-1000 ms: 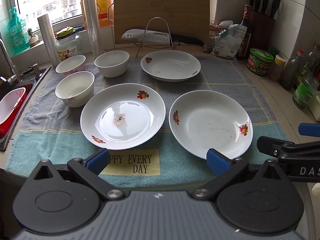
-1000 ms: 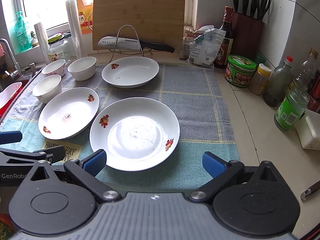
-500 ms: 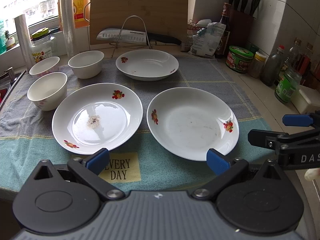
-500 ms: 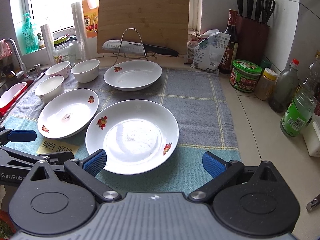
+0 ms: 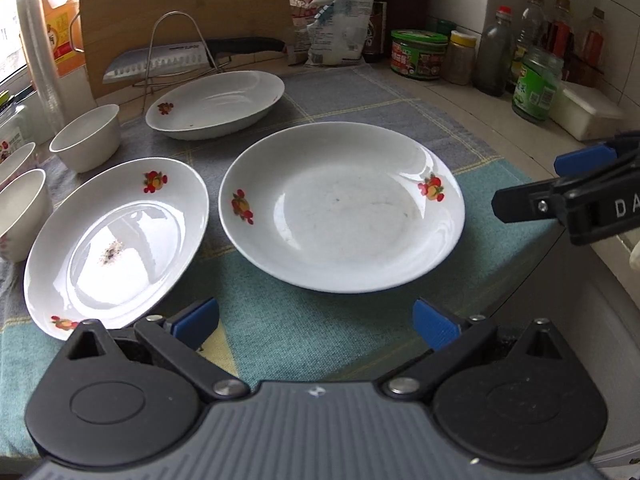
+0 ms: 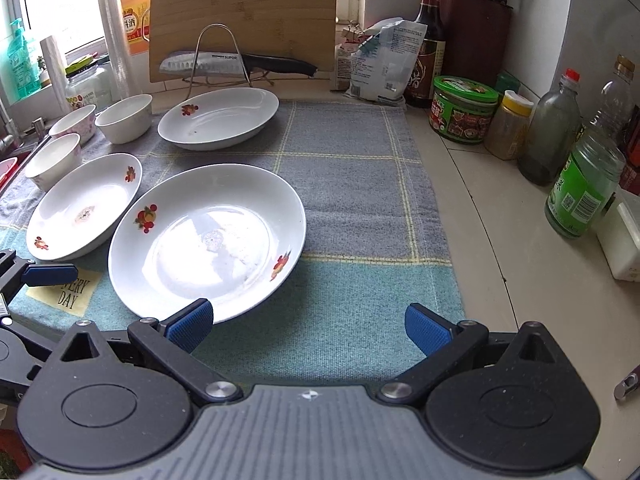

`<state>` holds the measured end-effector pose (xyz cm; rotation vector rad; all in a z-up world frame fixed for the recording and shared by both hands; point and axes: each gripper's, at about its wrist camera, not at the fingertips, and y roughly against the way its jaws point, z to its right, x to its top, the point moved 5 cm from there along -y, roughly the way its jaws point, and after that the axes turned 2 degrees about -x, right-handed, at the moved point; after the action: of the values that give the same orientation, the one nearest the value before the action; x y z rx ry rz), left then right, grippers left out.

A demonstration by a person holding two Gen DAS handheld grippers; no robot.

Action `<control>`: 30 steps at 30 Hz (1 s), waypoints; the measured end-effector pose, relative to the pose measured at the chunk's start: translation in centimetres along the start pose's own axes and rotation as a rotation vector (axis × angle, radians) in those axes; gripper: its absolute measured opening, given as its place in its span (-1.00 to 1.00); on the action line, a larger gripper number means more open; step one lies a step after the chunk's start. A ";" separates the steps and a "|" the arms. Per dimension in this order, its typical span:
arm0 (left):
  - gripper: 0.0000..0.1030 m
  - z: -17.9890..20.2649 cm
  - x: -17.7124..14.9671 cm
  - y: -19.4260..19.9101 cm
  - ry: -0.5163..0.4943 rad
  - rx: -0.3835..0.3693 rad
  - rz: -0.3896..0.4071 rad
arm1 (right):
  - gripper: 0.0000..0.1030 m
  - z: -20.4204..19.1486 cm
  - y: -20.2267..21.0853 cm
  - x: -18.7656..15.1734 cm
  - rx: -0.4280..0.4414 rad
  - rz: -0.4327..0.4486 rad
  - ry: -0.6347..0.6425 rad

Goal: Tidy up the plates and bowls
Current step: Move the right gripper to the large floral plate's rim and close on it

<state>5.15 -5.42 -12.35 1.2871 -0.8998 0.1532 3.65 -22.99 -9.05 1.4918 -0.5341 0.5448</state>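
Where woven cloth (image 6: pixel 352 184) lies, round glossy plates (image 6: pixel 208 240) rest.

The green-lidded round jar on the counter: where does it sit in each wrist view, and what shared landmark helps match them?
Left wrist view: green-lidded round jar, upper right of centre, behind the mat.
Right wrist view: same jar, right of centre, beside the yellow-lidded jar.
Shared landmark: the steel kitchen knife on its wire stand.

In the left wrist view, two bowls (image 5: pixel 18 208) at 9 o'clock are cut by the picture's edge. The right hand-held gripper (image 5: pixel 576 184) at 3 o'clock runs off frame, its fingertips apart. The bottles' (image 5: pixel 560 36) labels at 1 o'clock are too small to read. The near plate's (image 6: pixel 206 240) front rim hides behind a blue fingertip (image 6: pixel 190 326).
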 end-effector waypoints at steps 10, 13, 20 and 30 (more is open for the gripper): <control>0.99 -0.4 0.5 -3.2 -0.072 -0.048 -0.031 | 1.00 0.0 -2.0 0.8 0.000 -0.025 -0.010; 0.99 -0.6 0.7 -3.7 -0.067 -0.079 -0.035 | 1.00 0.0 -2.6 1.2 0.000 -0.032 -0.015; 0.99 -0.9 1.2 -4.3 -0.116 -0.118 -0.019 | 1.00 -0.8 -3.8 2.3 -0.003 -0.046 -0.018; 0.99 -1.1 1.1 -4.3 -0.152 -0.148 0.009 | 1.00 -2.6 -6.4 3.3 0.037 -0.113 0.003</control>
<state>8.87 -6.30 -14.92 1.1679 -1.0274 -0.0049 10.29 -20.45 -11.90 1.5463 -0.4363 0.4705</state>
